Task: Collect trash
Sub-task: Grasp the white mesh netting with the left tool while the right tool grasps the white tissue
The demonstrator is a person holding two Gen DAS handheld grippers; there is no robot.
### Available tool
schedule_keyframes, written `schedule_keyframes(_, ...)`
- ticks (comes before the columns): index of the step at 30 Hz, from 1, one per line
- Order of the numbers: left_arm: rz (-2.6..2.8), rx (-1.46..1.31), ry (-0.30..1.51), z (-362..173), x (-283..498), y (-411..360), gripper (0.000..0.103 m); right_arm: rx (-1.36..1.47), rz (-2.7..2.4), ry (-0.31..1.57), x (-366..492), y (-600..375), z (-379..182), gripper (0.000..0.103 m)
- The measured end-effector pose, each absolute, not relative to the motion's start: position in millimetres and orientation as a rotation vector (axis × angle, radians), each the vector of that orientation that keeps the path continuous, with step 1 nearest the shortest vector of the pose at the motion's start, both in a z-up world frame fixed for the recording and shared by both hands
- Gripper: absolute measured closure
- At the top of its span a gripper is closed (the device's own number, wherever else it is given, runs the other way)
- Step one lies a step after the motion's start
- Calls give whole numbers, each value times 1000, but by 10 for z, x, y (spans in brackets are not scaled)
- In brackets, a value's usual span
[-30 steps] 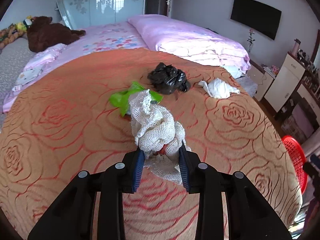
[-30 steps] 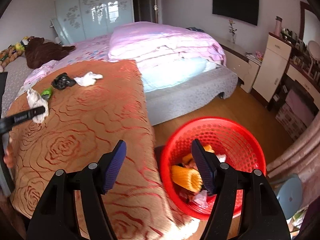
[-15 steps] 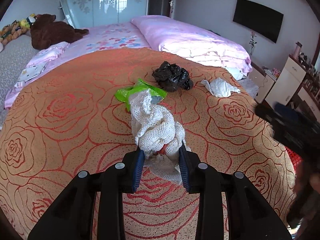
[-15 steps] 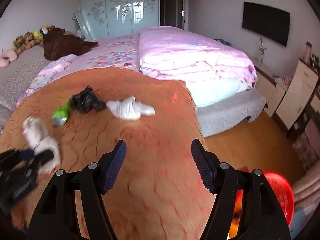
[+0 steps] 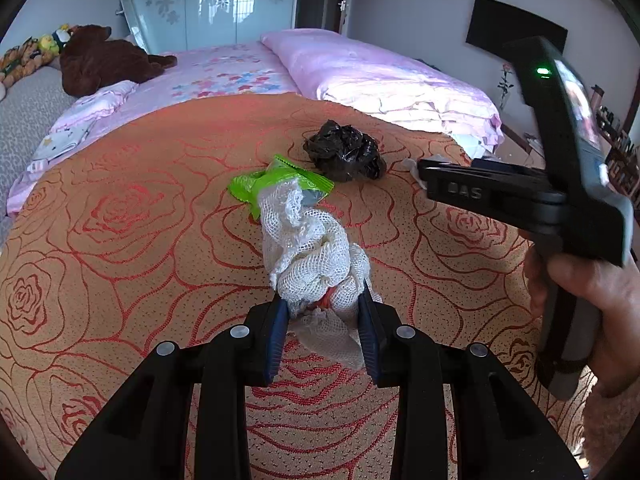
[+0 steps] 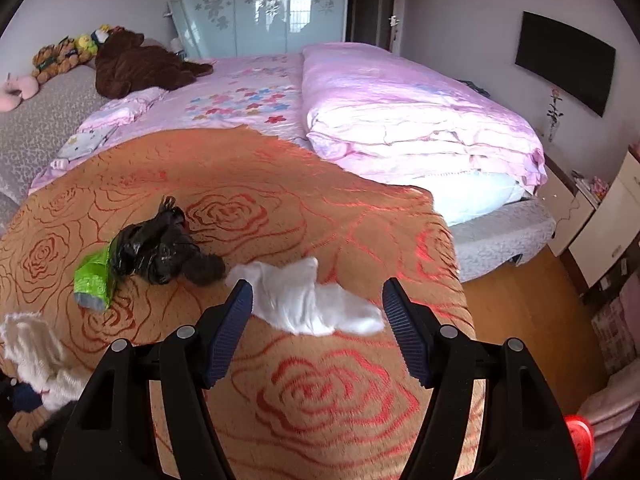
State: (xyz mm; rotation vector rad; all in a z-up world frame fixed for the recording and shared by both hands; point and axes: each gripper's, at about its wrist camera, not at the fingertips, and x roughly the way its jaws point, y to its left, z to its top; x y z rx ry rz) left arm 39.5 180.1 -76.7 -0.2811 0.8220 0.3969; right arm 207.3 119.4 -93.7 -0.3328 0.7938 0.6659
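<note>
left tool [image 5: 323, 312] clamped on mesh rag [image 5: 310, 256], held over the bedspread [image 6: 320, 208] | right tool [image 6: 318, 308] wide open, empty | white tissue [image 6: 308, 300] lay at 12 o'clock between its tips, long axis 10-to-4 | right hand nearer.

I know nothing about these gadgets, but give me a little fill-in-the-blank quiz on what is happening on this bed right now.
1. The left gripper is shut on a bundle of white ____ fabric.
2. The right gripper is open, and the thing between its fingers is a crumpled white ____.
3. The green wrapper lies touching a crumpled plastic bag whose colour is ____.
4. The trash lies on an orange blanket patterned with red ____.

Missing words: mesh; tissue; black; roses
</note>
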Motion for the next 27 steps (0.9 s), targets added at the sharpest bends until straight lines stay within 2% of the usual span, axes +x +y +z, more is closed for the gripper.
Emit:
schedule_keyframes(1,397,-282,822,-767,396,1802,73,-338,664,805,2085,1216,-956,39)
schedule_keyframes(3,397,-284,822,-770,397,1800,73,-344,662,842,2137,1250,-1003,49)
schedule_keyframes(9,398,-286,821,-769,398,1808,73,-333,673,846,2087,1215,-1015,64)
schedule_keyframes(27,403,-284,804,-734,348,1783,73,-256,682,889,1496,546,-1023,67)
